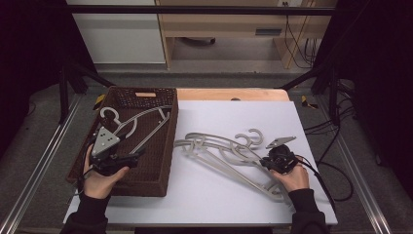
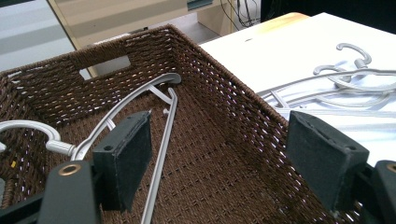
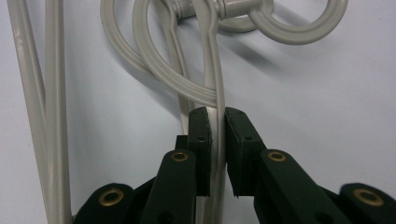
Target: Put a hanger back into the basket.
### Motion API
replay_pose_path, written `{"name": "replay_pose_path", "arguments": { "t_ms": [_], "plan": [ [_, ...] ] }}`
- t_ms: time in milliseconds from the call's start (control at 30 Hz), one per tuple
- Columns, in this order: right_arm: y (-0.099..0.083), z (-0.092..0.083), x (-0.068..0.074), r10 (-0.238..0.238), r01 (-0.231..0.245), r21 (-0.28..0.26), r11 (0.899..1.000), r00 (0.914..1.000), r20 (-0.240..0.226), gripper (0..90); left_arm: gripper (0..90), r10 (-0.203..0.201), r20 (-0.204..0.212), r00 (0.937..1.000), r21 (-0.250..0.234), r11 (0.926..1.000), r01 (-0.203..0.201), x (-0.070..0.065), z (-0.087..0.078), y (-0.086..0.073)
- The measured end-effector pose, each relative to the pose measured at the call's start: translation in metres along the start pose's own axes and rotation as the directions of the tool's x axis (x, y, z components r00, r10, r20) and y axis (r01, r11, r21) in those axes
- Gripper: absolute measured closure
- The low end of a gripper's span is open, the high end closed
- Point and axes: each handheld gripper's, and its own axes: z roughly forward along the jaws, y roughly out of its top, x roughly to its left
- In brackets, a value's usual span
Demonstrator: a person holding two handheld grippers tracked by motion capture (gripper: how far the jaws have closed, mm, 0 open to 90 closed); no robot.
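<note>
A pale grey plastic hanger (image 1: pixel 141 122) lies inside the brown wicker basket (image 1: pixel 171 141) at the table's left. My left gripper (image 1: pixel 131 158) hovers over the basket's near end. In the left gripper view its jaws (image 2: pixel 219 140) stand wide open with nothing between them, the hanger (image 2: pixel 163 135) lying below and ahead. Several more grey hangers (image 1: pixel 219 148) lie tangled on the white tabletop. My right gripper (image 1: pixel 266 163) sits at their right end. In the right gripper view it (image 3: pixel 217 121) is shut on the thin arm of one hanger (image 3: pixel 215 70).
The white board (image 1: pixel 234 195) covers the table to the right of the basket. A cable (image 1: pixel 336 175) trails from the right gripper off the table's right side. The hangers' hooks (image 3: pixel 299 28) lie just beyond the right jaws. The basket wall (image 2: pixel 224 121) separates the left gripper from the pile.
</note>
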Motion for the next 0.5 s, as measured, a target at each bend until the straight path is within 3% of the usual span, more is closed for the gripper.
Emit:
{"name": "replay_pose_path", "arguments": {
  "t_ms": [133,200,233,500],
  "plan": [
    [0.001,-0.004,0.002,0.002,-0.002,-0.009,1.0,1.0,0.002,81.5,22.4,-0.001,0.001,1.0,-0.004,1.0,0.001,0.001,-0.001,0.0],
    [0.002,-0.008,0.003,0.01,-0.01,-0.024,1.0,0.9998,-0.02,81.7,22.4,0.001,-0.001,1.0,-0.004,1.0,-0.001,0.001,-0.001,0.0],
    [0.003,-0.011,0.005,0.042,-0.042,-0.025,0.999,0.9986,-0.032,81.7,22.4,0.0,0.0,1.0,-0.004,1.0,0.0,0.001,-0.001,0.0],
    [0.004,-0.021,0.005,0.042,-0.043,-0.032,0.999,0.9977,-0.054,81.9,22.4,-0.001,0.0,1.0,-0.006,1.0,0.001,0.001,-0.002,0.0]
  ]
}}
